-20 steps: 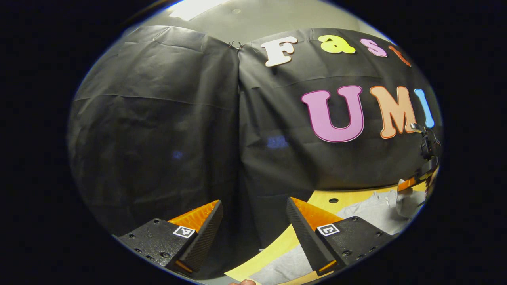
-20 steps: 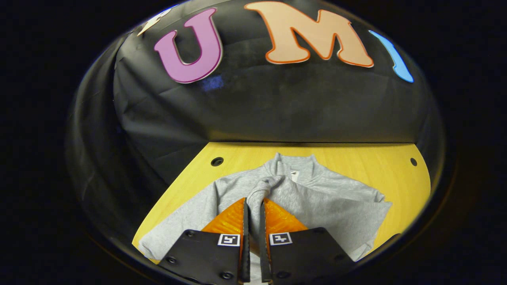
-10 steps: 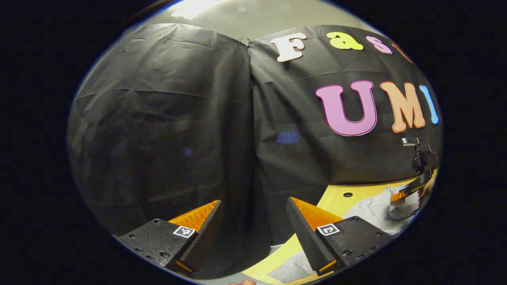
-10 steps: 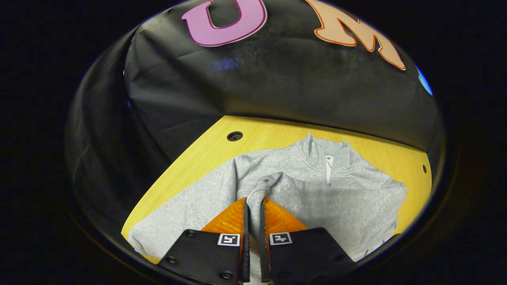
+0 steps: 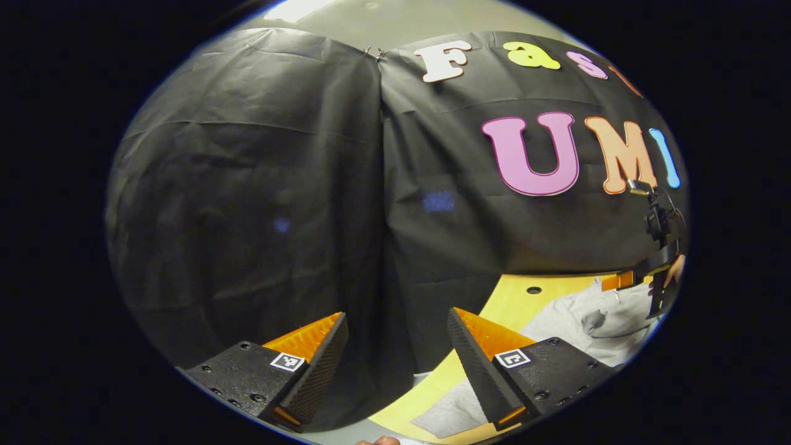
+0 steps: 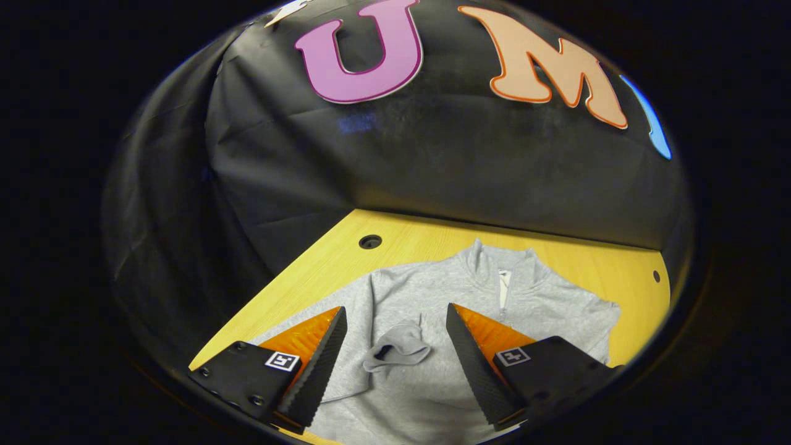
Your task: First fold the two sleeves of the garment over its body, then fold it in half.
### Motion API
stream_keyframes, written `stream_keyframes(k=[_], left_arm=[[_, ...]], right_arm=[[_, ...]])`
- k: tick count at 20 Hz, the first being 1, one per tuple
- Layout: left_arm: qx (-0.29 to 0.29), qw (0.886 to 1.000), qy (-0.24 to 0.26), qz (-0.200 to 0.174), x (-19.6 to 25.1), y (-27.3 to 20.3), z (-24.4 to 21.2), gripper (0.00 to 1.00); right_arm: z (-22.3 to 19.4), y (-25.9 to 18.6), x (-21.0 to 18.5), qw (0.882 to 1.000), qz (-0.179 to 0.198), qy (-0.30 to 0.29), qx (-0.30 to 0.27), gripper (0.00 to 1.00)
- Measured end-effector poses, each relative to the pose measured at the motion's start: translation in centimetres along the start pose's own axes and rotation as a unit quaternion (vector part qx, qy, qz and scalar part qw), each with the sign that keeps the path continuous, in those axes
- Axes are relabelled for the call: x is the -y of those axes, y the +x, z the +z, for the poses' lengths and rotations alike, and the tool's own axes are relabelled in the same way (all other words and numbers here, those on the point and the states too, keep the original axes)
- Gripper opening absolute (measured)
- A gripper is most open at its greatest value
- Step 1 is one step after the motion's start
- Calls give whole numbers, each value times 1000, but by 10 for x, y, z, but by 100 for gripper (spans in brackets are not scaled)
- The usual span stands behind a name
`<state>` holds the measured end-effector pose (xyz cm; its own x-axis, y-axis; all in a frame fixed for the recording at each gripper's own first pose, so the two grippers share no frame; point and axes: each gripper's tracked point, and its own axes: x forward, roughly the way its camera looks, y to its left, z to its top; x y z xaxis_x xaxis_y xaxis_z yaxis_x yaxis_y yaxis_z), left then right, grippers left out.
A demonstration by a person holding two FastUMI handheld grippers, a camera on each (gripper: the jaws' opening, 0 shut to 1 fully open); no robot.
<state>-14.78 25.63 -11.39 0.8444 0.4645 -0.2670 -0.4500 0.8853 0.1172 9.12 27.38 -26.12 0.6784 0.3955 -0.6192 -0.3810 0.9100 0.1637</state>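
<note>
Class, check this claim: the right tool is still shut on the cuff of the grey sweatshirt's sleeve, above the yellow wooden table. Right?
Not quite. The right gripper view shows the right tool open, the sleeve cuff lying released on the grey sweatshirt on the yellow wooden table.

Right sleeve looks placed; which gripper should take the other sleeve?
Probably the left gripper. It is open and empty at the sweatshirt's left edge on the table. The right gripper is open over the cuff lying on the body.
</note>
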Motion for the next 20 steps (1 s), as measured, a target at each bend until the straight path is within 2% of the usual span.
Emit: stream_keyframes(k=[2,3,4,5,6,7,8,9,10,14,20], left_arm=[[-17,1000,-7,-21,10,2,-16,96],[-30,999,-10,-29,14,4,-28,100],[-42,998,-15,-36,17,6,-37,96],[-56,997,-20,-43,20,8,-46,100],[-72,996,-24,-53,25,8,-61,100],[-91,993,-28,-63,32,7,-75,96],[-111,991,-35,-73,35,5,-90,96],[-130,987,-41,-81,39,5,-104,100],[-148,984,-45,-84,42,6,-119,96],[-211,973,-43,-83,48,6,-177,97],[-268,958,-45,-87,58,-3,-225,97]], right_arm=[[9,-13,12,1000,-11,-11,23,99],[14,-21,17,999,-17,-19,36,99],[19,-30,22,998,-24,-27,49,96],[24,-38,28,997,-31,-35,63,99],[29,-46,31,996,-35,-42,76,99],[32,-57,33,994,-40,-50,86,99],[34,-64,37,993,-44,-59,93,99],[34,-72,40,992,-49,-68,98,99],[35,-78,44,991,-52,-76,101,98],[30,-98,59,989,-67,-82,101,100],[27,-116,89,988,-92,-73,97,100]])
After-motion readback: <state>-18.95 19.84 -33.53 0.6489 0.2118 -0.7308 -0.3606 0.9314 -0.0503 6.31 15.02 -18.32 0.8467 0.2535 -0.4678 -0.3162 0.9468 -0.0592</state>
